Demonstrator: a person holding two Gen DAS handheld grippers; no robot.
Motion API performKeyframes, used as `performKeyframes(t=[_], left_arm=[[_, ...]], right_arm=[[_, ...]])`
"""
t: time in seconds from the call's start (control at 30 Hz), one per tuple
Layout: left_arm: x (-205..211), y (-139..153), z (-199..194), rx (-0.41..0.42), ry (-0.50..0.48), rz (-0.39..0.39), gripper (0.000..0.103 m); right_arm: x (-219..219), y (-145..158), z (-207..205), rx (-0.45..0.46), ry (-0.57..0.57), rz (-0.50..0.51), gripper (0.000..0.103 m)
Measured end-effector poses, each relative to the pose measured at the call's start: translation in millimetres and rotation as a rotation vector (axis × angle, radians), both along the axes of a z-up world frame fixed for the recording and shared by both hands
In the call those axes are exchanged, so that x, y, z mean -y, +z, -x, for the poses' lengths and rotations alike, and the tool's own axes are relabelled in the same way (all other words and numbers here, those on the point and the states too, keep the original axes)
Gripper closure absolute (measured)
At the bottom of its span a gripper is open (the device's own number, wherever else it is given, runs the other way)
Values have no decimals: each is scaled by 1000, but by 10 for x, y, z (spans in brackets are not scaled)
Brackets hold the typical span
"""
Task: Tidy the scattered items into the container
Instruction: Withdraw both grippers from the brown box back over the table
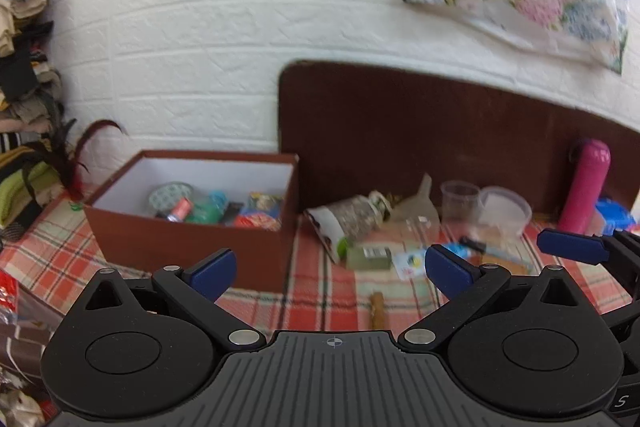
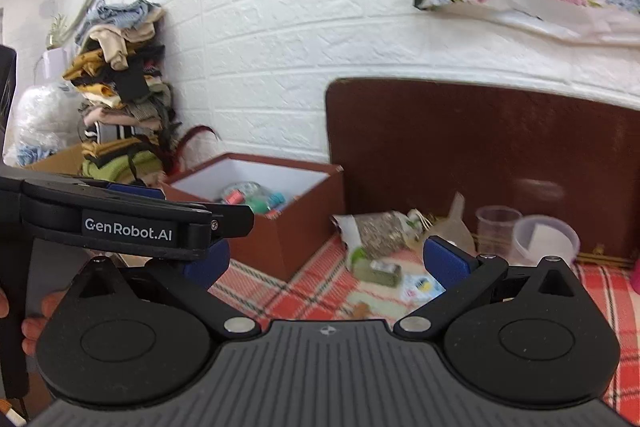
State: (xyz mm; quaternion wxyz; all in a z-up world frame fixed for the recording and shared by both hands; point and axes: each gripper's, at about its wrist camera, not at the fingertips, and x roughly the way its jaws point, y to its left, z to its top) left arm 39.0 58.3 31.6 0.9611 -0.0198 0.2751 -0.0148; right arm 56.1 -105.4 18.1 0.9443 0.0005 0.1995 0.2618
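Note:
In the left wrist view my left gripper (image 1: 330, 273) stands open over the checked cloth, nothing between its blue pads. The brown box (image 1: 188, 231) with white inside walls sits ahead on the left and holds several small items. Right of it lie a seed packet (image 1: 348, 223), a small green box (image 1: 368, 257), a printed card (image 1: 408, 263) and a short brown stick (image 1: 378, 309). My right gripper (image 2: 326, 265) is open and empty, facing the same packet (image 2: 376, 231), green box (image 2: 382, 271) and card (image 2: 420, 285). The brown box (image 2: 276, 203) lies ahead on its left.
A funnel (image 1: 420, 207), clear cup (image 1: 460, 203), lidded plastic tub (image 1: 504, 211) and pink bottle (image 1: 586, 187) stand along the dark headboard (image 1: 400, 123). Stacked clothes (image 2: 120, 75) rise at the left wall. The left tool's black housing (image 2: 128, 227) crosses the right wrist view.

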Motion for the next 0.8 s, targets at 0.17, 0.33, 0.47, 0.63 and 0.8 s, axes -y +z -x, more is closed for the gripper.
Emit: performKeyframes(t=[0.17,0.33,0.47,0.63,0.8], left_arm=[[161,-152,-32,-27,-25,0,0],[262,-252,-140,-57,-39,7,0],[324,-360,-265,-77,-50,-16,0],[303,-600,-431,-119,-23,-14,0],[217,-905,-576,-178,37,0,0]], right_arm=[[147,-145,55,-31,-35,11,0],[240,-230,29,-34,-60,24,0],[290,-331,-42,-40,-59,32,0],[359,-523,-134,-64,-55,55,1],[501,-694,-308,-109,-85,48,1]])
